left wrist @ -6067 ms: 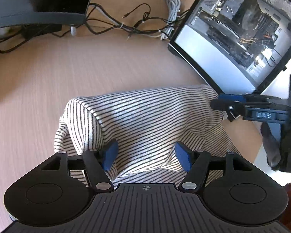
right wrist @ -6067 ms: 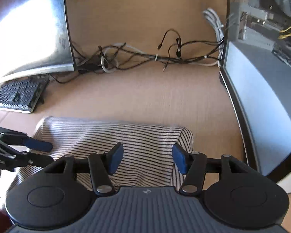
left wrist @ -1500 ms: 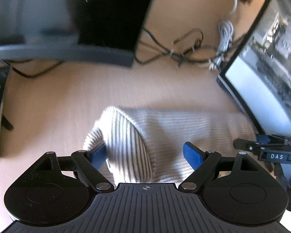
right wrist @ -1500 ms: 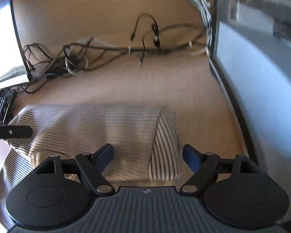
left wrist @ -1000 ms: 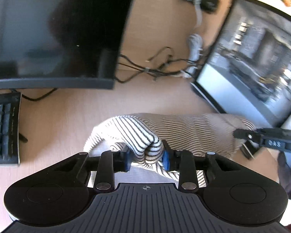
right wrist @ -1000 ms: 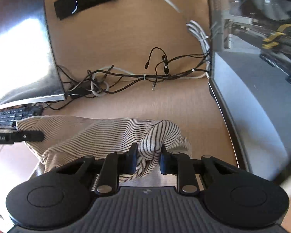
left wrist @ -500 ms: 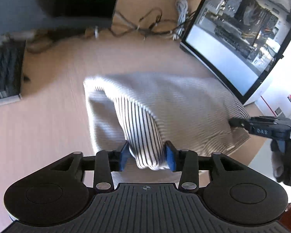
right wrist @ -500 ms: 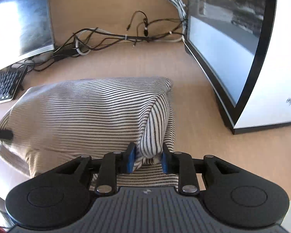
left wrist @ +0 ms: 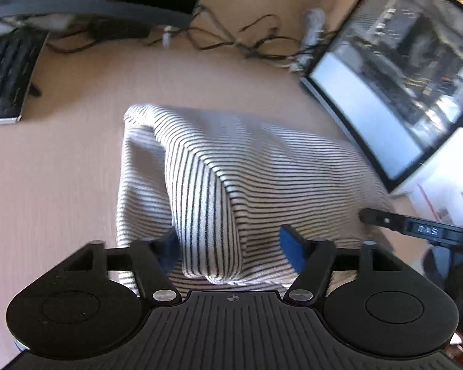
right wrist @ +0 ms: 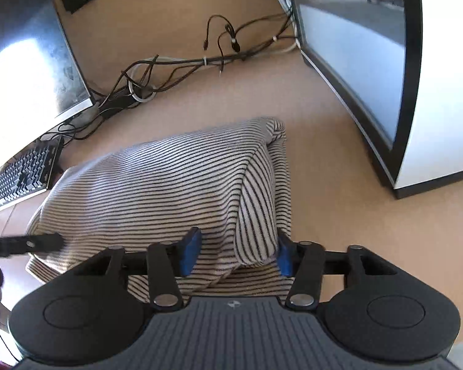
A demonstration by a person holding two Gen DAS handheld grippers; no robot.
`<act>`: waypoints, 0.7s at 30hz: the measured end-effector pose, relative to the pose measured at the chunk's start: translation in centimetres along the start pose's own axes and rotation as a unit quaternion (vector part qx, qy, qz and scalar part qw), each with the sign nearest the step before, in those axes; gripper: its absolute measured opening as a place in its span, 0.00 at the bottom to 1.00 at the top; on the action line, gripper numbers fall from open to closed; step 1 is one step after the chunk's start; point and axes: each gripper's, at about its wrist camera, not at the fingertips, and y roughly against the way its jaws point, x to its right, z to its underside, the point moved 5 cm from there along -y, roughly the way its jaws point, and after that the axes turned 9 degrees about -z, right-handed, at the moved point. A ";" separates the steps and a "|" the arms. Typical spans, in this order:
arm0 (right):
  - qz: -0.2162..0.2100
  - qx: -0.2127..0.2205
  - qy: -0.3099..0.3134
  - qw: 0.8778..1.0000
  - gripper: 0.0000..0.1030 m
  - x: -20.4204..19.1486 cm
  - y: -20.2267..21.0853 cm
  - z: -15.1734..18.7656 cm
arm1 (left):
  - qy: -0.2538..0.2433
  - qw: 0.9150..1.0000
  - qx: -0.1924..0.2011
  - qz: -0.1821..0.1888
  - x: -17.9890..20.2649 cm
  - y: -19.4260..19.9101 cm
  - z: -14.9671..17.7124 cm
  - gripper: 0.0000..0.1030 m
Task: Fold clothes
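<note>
now both grippers stand at the near edge of the striped top [left wrist: 262, 166], which lies folded over on the worktop [left wrist: 61, 160] between the keyboard [left wrist: 6, 74] and the right monitor [left wrist: 395, 89]. the left gripper [left wrist: 230, 245] has its jaws spread, a rounded corner of cloth hanging loose between the blue pads without being pinched. the right gripper [right wrist: 236, 252] is likewise parted, its own corner of the top [right wrist: 176, 185] sagging in the gap; one pad touches the fabric but nothing is clamped.

each corner is puffed up into a soft roll rather than lying flat, and a lower layer pokes out beneath the upper one on both sides. this fits either a fold just laid down and let go, or corners about to be taken for another fold; the pictures do not settle which.

whichever it is, doing it well hinges on symmetry: both ends should be handled level with each other so the stripes run parallel to the near edge, and the bulges should end up pressed flat, or they will skew any later crease. the cables [right wrist: 200, 58] behind lie well apart from the cloth, so they pose little snag risk.
</note>
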 end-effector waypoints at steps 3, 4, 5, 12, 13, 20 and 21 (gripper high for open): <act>-0.039 0.030 0.013 0.999 0.19 -1.7 2.1 -1.7 | 0.019 1.000 0.022 -0.004 0.1 1.1 -1.0 0.30; -0.062 0.039 0.012 0.997 0.19 -2.3 3.0 -2.3 | 0.028 0.999 0.035 -0.003 -0.1 2.0 -1.8 0.30; -0.084 0.041 0.008 0.996 0.19 -2.7 3.7 -2.6 | 0.034 0.999 0.042 -0.006 -0.3 2.7 -2.4 0.30; -0.018 -0.028 0.007 0.999 0.20 0.5 0.7 1.7 | 0.037 0.997 -0.039 -0.060 -1.5 0.8 1.7 0.40; -0.023 -0.025 0.000 0.999 0.20 1.1 0.7 1.9 | 0.041 0.996 -0.041 -0.061 -1.7 0.8 2.3 0.40; 0.009 0.011 0.110 0.994 0.56 -0.5 3.9 -1.0 | 0.009 0.997 0.050 -0.061 -0.2 5.4 -1.3 0.65; 0.000 0.022 0.109 0.994 0.63 -0.8 4.2 -1.6 | 0.003 0.996 0.069 -0.051 0.4 6.3 -2.1 0.74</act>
